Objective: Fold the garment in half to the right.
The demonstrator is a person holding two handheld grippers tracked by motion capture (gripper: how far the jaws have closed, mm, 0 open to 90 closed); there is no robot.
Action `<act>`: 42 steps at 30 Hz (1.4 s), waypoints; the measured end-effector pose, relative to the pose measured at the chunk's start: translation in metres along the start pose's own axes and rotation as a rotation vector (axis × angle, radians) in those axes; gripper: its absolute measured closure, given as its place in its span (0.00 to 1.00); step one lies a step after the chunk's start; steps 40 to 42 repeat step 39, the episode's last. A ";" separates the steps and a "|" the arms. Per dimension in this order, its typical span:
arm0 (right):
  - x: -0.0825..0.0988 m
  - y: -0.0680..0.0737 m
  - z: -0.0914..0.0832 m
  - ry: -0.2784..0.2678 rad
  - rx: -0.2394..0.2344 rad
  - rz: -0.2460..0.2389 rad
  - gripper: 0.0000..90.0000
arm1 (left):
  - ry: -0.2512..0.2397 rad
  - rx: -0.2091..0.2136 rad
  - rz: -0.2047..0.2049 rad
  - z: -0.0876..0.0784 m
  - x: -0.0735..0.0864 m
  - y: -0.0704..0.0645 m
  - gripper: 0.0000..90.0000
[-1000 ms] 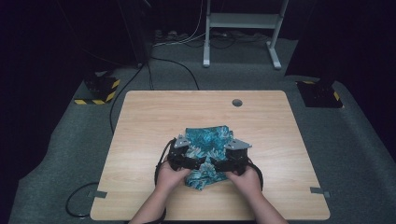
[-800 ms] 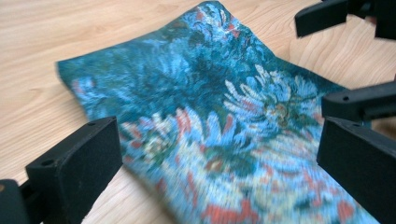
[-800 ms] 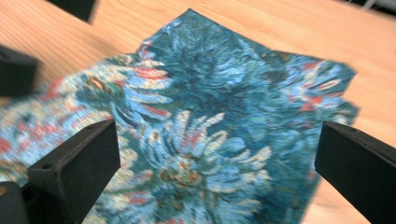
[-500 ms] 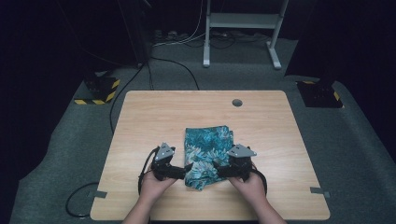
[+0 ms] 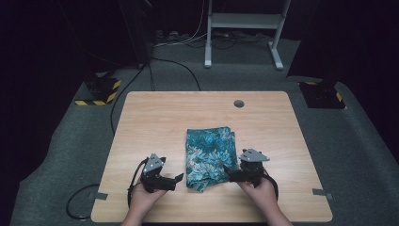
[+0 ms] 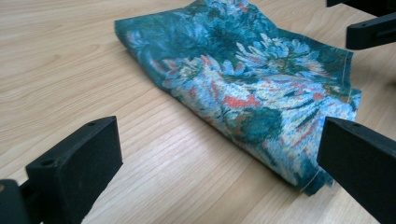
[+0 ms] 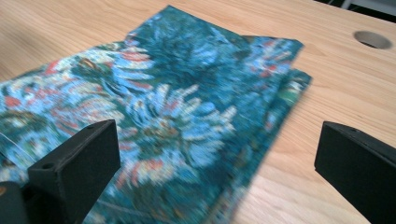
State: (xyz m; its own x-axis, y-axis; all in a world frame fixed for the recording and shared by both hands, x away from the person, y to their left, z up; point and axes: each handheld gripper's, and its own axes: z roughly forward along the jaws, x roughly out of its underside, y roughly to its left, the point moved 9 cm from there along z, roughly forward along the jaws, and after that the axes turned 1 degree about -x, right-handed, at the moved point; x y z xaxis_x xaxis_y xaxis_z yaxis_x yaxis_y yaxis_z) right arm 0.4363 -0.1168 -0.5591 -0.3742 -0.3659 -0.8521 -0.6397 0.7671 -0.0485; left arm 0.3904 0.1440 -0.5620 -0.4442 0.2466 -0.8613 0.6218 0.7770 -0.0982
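Between the two grippers, the folded floral cloth [image 5: 209,157] is lying flat on the surface [image 5: 155,117], long axis running away from the person. Right gripper [image 5: 231,174] is touching its near edge (fingers apart); left gripper [image 5: 179,179] is waiting just beside it, fingers apart and empty.

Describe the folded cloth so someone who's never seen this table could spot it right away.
On the wooden table, look toward the near edge, between the left gripper and right gripper. The folded cloth lies flat there, teal with pale blue and red flowers, the one patterned thing on the plain wood.
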 end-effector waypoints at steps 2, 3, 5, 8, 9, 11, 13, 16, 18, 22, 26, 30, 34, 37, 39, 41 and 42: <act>0.004 -0.004 -0.005 -0.002 0.004 0.007 0.00 | 0.005 -0.013 -0.003 -0.004 0.002 0.003 0.00; 0.006 -0.007 -0.008 0.000 0.008 0.011 0.00 | 0.001 -0.019 -0.002 -0.006 0.003 0.004 0.00; 0.011 -0.011 -0.013 0.003 0.019 0.007 0.00 | 0.006 -0.033 -0.006 -0.011 0.007 0.008 0.00; 0.018 -0.019 -0.022 0.013 0.035 0.007 0.00 | 0.014 -0.045 -0.021 -0.018 0.014 0.014 0.00; 0.021 -0.021 -0.026 0.015 0.041 0.010 0.00 | 0.019 -0.051 -0.022 -0.021 0.016 0.015 0.00; 0.025 -0.026 -0.032 0.015 0.051 0.013 0.00 | 0.024 -0.061 -0.031 -0.026 0.021 0.019 0.00; 0.031 -0.030 -0.039 0.024 0.061 0.011 0.00 | 0.037 -0.073 -0.040 -0.030 0.028 0.024 0.00; 0.043 -0.035 -0.047 0.045 0.075 0.005 0.00 | 0.061 -0.095 -0.047 -0.037 0.038 0.029 0.00; 0.053 -0.038 -0.051 0.067 0.084 0.005 0.00 | 0.094 -0.124 -0.047 -0.040 0.046 0.033 0.00; 0.078 -0.045 -0.058 0.140 0.107 -0.018 0.00 | 0.160 -0.170 -0.018 -0.045 0.063 0.035 0.00; 0.096 -0.048 -0.064 0.179 0.112 -0.025 0.00 | 0.229 -0.200 -0.004 -0.044 0.079 0.037 0.00; 0.102 -0.050 -0.069 0.203 0.058 0.017 0.00 | 0.234 -0.219 -0.014 -0.044 0.079 0.040 0.00; 0.104 -0.050 -0.069 0.222 0.021 0.059 0.00 | 0.234 -0.221 -0.013 -0.044 0.080 0.040 0.00; 0.105 -0.050 -0.068 0.227 0.013 0.072 0.00 | 0.235 -0.222 -0.014 -0.045 0.080 0.040 0.00; 0.105 -0.050 -0.068 0.226 0.013 0.071 0.00 | 0.235 -0.222 -0.015 -0.045 0.080 0.040 0.00; 0.105 -0.050 -0.068 0.226 0.013 0.071 0.00 | 0.235 -0.222 -0.015 -0.045 0.080 0.040 0.00; 0.105 -0.050 -0.068 0.226 0.013 0.071 0.00 | 0.235 -0.222 -0.015 -0.045 0.080 0.040 0.00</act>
